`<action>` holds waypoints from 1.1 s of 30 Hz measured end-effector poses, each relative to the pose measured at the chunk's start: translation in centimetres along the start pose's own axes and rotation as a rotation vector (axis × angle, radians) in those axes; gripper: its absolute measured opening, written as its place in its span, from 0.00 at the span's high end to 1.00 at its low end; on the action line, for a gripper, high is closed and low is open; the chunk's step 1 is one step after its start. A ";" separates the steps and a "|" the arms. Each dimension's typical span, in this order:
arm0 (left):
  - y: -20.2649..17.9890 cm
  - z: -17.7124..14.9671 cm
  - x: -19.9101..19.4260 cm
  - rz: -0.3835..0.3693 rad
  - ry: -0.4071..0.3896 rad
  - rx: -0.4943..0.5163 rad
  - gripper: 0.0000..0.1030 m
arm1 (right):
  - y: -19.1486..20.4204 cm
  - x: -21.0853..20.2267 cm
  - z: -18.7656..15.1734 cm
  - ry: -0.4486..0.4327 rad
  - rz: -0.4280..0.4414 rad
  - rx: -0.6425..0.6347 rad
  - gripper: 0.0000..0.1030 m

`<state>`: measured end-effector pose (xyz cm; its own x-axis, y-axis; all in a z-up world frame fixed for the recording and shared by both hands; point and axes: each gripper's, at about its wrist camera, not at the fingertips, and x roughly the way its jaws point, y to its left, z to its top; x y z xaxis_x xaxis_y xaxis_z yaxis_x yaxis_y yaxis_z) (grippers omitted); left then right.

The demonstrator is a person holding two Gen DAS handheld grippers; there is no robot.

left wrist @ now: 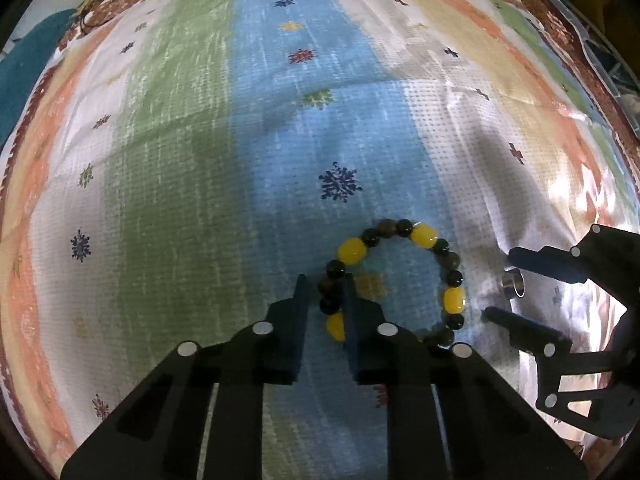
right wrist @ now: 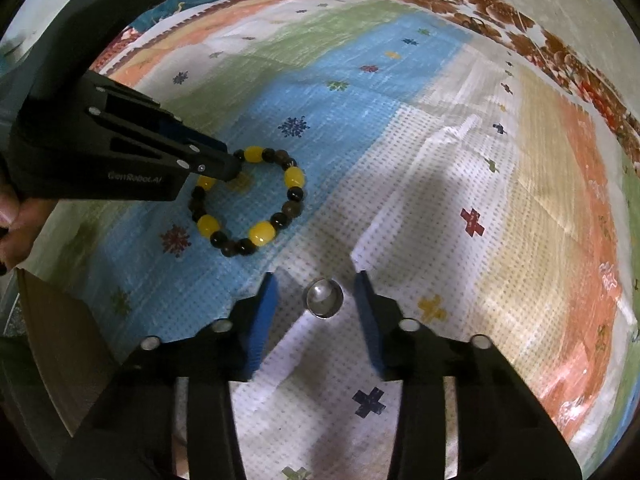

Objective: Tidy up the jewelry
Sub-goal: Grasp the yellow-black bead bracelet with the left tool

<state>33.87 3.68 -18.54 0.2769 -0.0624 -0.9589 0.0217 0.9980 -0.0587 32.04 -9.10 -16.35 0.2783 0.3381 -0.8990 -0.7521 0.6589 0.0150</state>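
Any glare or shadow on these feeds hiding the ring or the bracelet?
Left wrist view: bright glare washes out the cloth at right near the ring; the bracelet is clear. Right wrist view: gripper shadows cross the cloth beside the ring, which glints but reads fine; edges bend from the fisheye.

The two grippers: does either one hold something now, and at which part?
The left gripper is shut on the bead bracelet, pinching dark beads on one side of the loop. The right gripper holds nothing; the silver ring stands between its open fingers.

Beaded bracelet (right wrist: 248,200) lies beside seemingly upright ring (right wrist: 324,298).
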 end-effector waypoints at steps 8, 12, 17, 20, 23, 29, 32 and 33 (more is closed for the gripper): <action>-1.0 0.1 -0.1 -0.006 -0.013 -0.002 0.91 | 0.2 0.0 -0.1 0.000 0.012 0.001 0.73; -1.2 0.2 0.0 -0.009 -0.017 -0.005 0.91 | 0.1 -0.1 0.0 -0.002 0.003 0.006 0.80; -0.9 -0.7 -0.7 -0.007 -0.022 0.017 0.91 | 0.2 -0.2 -0.1 -0.005 -0.008 0.005 0.80; -0.9 -1.1 -1.1 -0.008 -0.027 0.018 0.91 | 0.4 -0.3 -0.3 0.000 -0.009 0.002 0.80; -0.9 -1.1 -1.6 -0.014 -0.037 0.009 0.91 | 0.7 -0.5 -0.3 0.001 -0.018 -0.004 0.80; -0.4 -1.4 -3.0 -0.037 -0.062 -0.012 0.91 | 1.0 -1.2 -0.1 -0.011 -0.032 -0.005 0.80; -0.6 -1.6 -4.1 -0.057 -0.083 -0.019 0.91 | 1.2 -1.9 0.0 -0.017 -0.036 0.007 0.80; -0.8 -1.6 -4.5 -0.061 -0.090 -0.019 0.91 | 1.3 -2.1 0.0 -0.018 -0.034 0.014 0.80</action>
<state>31.06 3.21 -14.62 0.3610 -0.1220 -0.9246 0.0231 0.9923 -0.1219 30.47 -8.94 -14.43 0.3140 0.3275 -0.8911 -0.7336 0.6795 -0.0087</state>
